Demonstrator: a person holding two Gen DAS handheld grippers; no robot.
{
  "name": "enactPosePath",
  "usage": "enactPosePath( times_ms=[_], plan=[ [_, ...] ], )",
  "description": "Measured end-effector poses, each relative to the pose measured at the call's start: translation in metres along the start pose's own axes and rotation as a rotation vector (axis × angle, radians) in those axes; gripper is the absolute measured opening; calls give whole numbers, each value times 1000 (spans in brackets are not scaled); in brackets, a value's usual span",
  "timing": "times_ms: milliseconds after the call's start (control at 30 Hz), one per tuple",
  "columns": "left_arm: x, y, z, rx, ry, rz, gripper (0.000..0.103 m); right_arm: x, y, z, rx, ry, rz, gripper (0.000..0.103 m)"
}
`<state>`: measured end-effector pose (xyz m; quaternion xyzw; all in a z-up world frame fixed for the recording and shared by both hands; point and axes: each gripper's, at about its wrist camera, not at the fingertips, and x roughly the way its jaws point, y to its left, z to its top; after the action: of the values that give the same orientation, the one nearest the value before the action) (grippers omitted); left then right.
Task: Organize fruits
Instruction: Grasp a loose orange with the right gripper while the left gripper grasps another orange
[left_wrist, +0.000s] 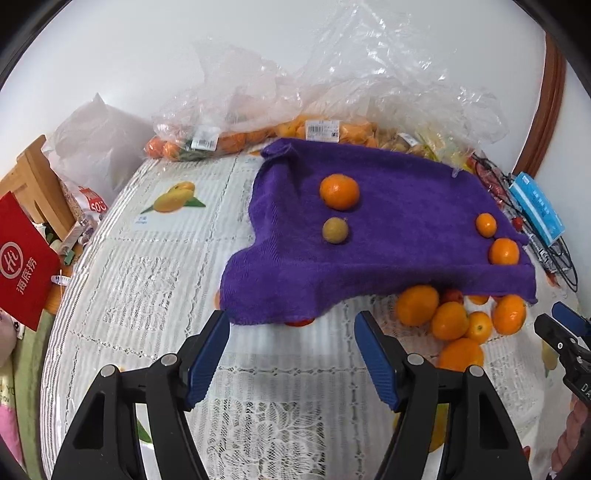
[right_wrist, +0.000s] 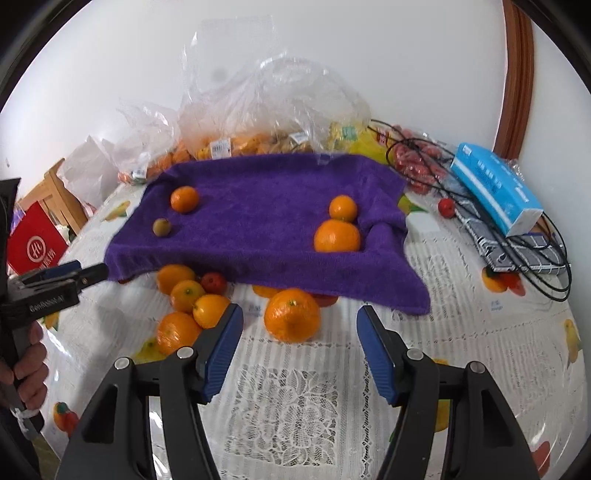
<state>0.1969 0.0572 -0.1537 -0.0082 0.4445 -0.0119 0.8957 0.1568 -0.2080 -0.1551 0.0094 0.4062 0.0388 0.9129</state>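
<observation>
- Left gripper (left_wrist: 291, 325) hovering over the near edge of the towel (left_wrist: 388, 236), jaws wide, nothing between them; seemingly lined up to lift that hem.
- Right gripper (right_wrist: 299, 319) aimed at the big orange (right_wrist: 291, 314) just beyond its tips, jaws wide, empty.
- Loose oranges (right_wrist: 184, 295) heaped at the hem, some half under it (likely rolled off); four fruits on top.
- Bags (left_wrist: 258, 110) behind, holding more oranges.

A home dining spot: lace tablecloth (left_wrist: 147, 266), wooden chair (left_wrist: 37, 173), and shop-labelled fruit bags (left_wrist: 258, 122) against a plain wall.
</observation>
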Motion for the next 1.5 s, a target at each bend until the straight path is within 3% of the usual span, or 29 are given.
enactPosePath(
  times_ms=[267,633,833,1100,1500],
  plan=[
    [18,6,-3,-23,60,-60,70,28,5,-4,-22,31,21,62],
    [22,-16,-3,-4,54,-184,69,62,6,-6,-31,78,41,44],
    [27,-40,3,20,44,-246,63,55,-2,-8,-48,70,50,43],
    [34,-61,4,65,38,-281,44,40,-21,-24,-26,78,27,43],
    [39,-60,7,54,54,-349,42,35,-28,-33,2,75,29,43]
  ],
)
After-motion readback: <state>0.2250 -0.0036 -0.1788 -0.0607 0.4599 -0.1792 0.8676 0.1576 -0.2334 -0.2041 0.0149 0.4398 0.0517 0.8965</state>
